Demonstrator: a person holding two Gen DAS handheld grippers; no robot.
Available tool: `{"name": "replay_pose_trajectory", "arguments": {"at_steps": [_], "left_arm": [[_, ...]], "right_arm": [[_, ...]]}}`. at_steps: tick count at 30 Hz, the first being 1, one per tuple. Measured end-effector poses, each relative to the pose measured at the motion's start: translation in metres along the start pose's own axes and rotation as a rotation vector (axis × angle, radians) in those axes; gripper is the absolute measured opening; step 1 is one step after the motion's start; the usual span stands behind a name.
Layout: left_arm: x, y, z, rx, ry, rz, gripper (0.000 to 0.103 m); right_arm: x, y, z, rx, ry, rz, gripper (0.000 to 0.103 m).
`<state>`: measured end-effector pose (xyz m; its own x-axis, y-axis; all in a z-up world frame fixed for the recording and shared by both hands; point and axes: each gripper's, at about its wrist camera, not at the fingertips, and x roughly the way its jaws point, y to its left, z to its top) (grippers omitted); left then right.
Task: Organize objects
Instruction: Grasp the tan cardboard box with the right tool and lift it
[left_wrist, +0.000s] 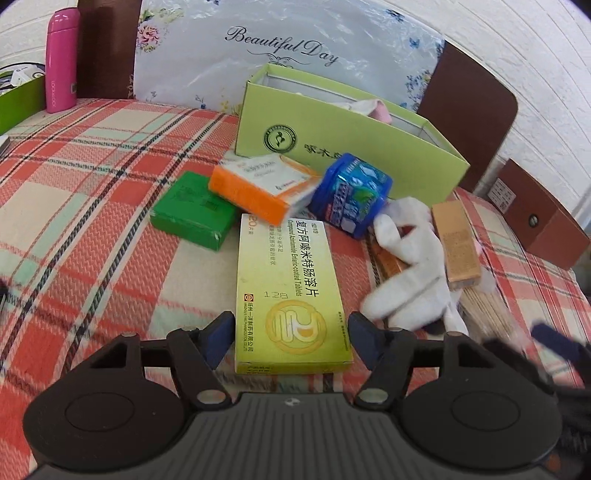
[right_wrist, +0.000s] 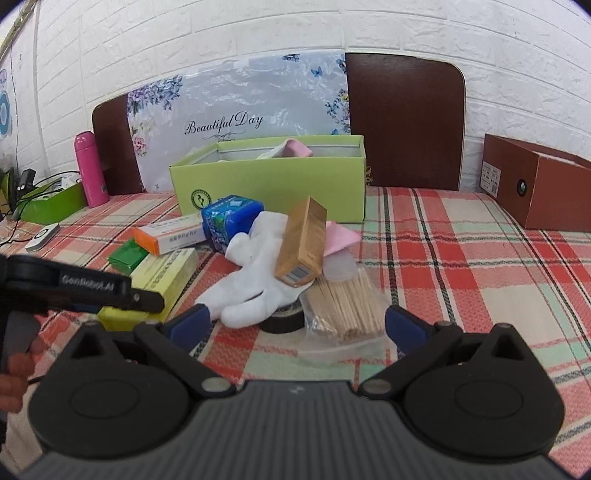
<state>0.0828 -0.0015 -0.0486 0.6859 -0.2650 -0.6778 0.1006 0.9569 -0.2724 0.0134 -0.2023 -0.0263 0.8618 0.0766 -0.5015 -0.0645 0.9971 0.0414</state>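
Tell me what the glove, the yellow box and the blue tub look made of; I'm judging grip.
Glove: soft white knit cloth, matte, limp and creased. Yellow box: thin printed card, slight sheen, crisp folded edges. Blue tub: probably hard plastic under a glossy printed wrap, judging by its highlights.

"Beautiful Day" on the floral board; "LOCK&LOCK" on the pink bottle.

A lived-in room at home, as far as we can tell.

We see a plaid cloth over the surface, a white brick-pattern wall, a floral "Beautiful Day" board, a pink flask, medicine boxes and shoe boxes.
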Motion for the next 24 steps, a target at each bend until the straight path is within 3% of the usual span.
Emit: {"name": "replay_pose_trajectory", "arguments": {"at_steps": [2,7,9,13,16,20,24], "left_arm": [[-0.006,-0.001,-0.007,-0.003,0.007,-0.011,0.07],[-0.015,-0.003,-0.016,0.014,0.026,-0.028,0.07],[-0.015,-0.002,-0.017,0.013,0.028,-0.032,0.07],[-0.014,-0.001,-0.016,0.009,0.031,-0.035,0.07],[-0.015,-0.002,-0.017,0.023,0.024,-0.033,0.07],[-0.015,-0.005,-0.018,0.039,0.015,-0.021,0.07],[-0.015,-0.004,-0.019,0.042,0.014,-0.021,0.07]], "right_arm": [[0.008,0.004,0.007,-0.032,-0.019,-0.019,0.097],[0.037,0.004,0.023,-0.039,0.005,-0.013,0.062],[0.047,0.004,0.027,-0.042,0.012,-0.018,0.056],[0.065,0.003,0.029,-0.055,0.024,-0.042,0.052],[0.061,0.001,0.03,-0.05,0.022,-0.027,0.03],[0.038,-0.005,0.032,-0.009,0.015,0.027,0.024],[0.009,-0.014,0.023,0.063,0.056,0.138,0.023]]}}
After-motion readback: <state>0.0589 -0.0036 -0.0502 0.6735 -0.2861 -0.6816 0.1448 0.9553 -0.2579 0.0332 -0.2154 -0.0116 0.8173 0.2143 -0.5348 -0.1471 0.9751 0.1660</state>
